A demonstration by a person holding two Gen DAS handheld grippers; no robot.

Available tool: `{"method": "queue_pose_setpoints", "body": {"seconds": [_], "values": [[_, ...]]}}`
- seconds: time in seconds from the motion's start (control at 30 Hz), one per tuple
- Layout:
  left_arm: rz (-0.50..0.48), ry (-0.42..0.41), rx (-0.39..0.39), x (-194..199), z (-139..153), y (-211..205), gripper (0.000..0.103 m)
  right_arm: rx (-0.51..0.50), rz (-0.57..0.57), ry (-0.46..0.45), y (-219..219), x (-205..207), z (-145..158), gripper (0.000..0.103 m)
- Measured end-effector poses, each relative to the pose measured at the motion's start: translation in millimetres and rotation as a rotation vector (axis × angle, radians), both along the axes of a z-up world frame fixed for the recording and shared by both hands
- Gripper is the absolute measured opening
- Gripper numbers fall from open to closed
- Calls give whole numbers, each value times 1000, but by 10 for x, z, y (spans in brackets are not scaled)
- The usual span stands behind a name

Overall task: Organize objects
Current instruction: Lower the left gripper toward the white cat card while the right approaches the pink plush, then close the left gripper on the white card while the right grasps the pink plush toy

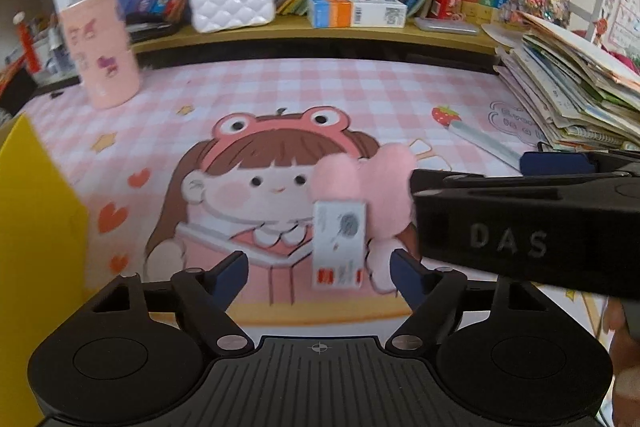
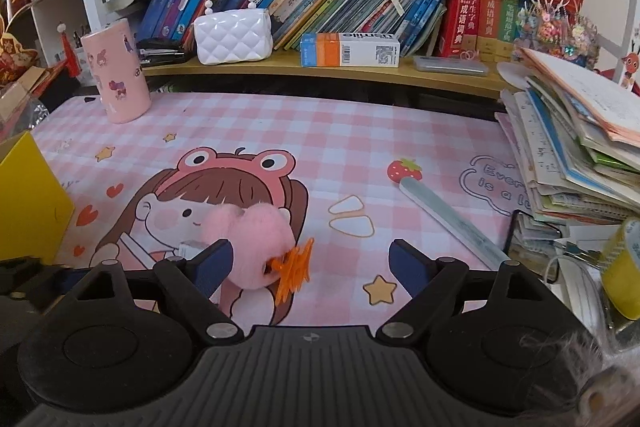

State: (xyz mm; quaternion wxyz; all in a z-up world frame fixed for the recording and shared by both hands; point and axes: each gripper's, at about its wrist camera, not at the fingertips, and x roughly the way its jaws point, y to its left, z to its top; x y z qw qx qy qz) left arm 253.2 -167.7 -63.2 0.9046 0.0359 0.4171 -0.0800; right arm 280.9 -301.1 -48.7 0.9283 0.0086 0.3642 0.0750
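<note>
A fluffy pink heart hair clip with a white paper tag lies on the pink checked desk mat. In the right wrist view the same clip shows an orange claw clip at its side. My left gripper is open, its blue fingers on either side of the tag. My right gripper is open just above the mat, the pink clip by its left finger. The right gripper's black body crosses the left wrist view at the right.
A pink cup stands at the back left. A yellow box is at the left edge. A nail file lies right of centre. A book stack fills the right. A shelf holds a white purse and a box.
</note>
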Motion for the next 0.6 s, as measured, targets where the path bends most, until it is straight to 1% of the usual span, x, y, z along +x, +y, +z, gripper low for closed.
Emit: {"method": "queue_pose_setpoints", "body": {"seconds": [0.13,0.2,0.23,0.27,0.3,0.4,0.5,0.6], "values": [[-32,2,21,135,-80,-125,54,5,13,13,14,92,-29,85],[-32,1,18,172,-118,-136,47,10,20,24,15,126,-48,85],[-36,4,17,181,-139,-130,36,14,24,31,15,146,-58,85],[-43,7,15,182,-148,-119,30,21,27,37,15,162,-68,85],[-51,9,9,178,-153,-100,28,29,32,41,17,183,-81,85],[-52,11,-12,125,-108,-3,28,44,52,49,45,257,-125,85],[-25,16,-35,29,-27,135,28,69,74,66,82,356,-187,85],[1,26,-57,-93,48,264,28,71,91,88,139,438,-263,85]]}}
